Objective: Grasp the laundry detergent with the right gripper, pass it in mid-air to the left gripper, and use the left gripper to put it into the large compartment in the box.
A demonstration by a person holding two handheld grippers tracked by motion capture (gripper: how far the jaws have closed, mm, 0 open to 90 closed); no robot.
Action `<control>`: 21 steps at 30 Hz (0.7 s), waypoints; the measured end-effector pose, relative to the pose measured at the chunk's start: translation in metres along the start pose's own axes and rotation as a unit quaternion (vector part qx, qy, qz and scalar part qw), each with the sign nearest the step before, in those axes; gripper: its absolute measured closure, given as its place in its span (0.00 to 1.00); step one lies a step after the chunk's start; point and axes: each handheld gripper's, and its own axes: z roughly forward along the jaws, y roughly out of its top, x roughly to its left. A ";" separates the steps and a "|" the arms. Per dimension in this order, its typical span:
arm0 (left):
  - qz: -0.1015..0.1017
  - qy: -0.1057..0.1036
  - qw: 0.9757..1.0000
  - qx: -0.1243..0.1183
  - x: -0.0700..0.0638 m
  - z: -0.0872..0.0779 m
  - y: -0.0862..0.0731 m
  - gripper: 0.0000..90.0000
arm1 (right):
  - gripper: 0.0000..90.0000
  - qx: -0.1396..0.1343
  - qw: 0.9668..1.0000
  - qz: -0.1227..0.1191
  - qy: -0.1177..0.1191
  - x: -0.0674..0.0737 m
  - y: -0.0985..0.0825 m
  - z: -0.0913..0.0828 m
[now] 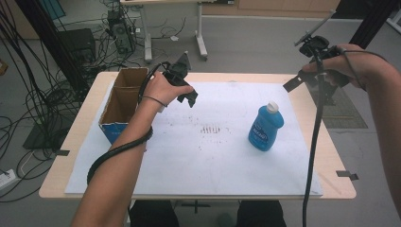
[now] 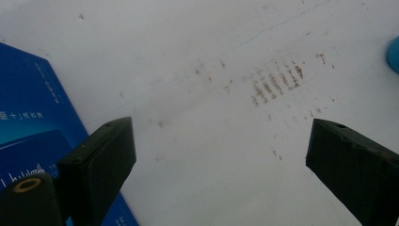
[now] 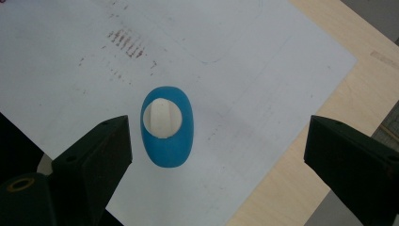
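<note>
Nearest in the high view, two bare forearms are seen entering from the bottom edge. The left forearm is wrapped by a black cable (image 1: 118,151) and is raised over the table (image 1: 340,187); the left gripper (image 1: 187,97) is held above the white sheet (image 1: 203,161), beside the open cardboard box (image 1: 124,97). Its jaws are spread wide, with nothing between them, and are pointed down at the sheet. The right gripper (image 1: 295,82) is held higher, over the table's far right corner, with a cable hanging from it; its jaws are likewise spread and empty.

The blue bottle (image 1: 265,127), white-capped, is stood upright on the right part of the sheet, well apart from both grippers. In the right gripper view it is seen from above (image 3: 167,126), lying between the jaws in the picture but far below them. Brown smudges (image 2: 275,84) are marked on the sheet's middle.

A light wooden tabletop is noted under the sheet. Beyond it, grey floor, tangled cables and a white table frame (image 1: 175,33) are recorded.

The box's blue side (image 2: 28,122) is cut off in the left gripper view; its print is not legible. The bottle's label is too small to be read.
</note>
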 end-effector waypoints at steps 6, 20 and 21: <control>0.000 -0.004 1.000 -0.005 -0.002 0.003 -0.008 0.10 | 0.09 0.001 1.000 -0.005 0.001 0.007 -0.011 0.006; 0.009 -0.015 1.000 -0.019 -0.011 0.006 -0.030 0.10 | 0.09 -0.001 1.000 -0.003 -0.005 0.013 -0.036 0.007; 0.009 -0.016 1.000 -0.018 -0.011 0.007 -0.032 0.10 | 0.09 -0.002 1.000 -0.005 -0.005 0.015 -0.039 0.007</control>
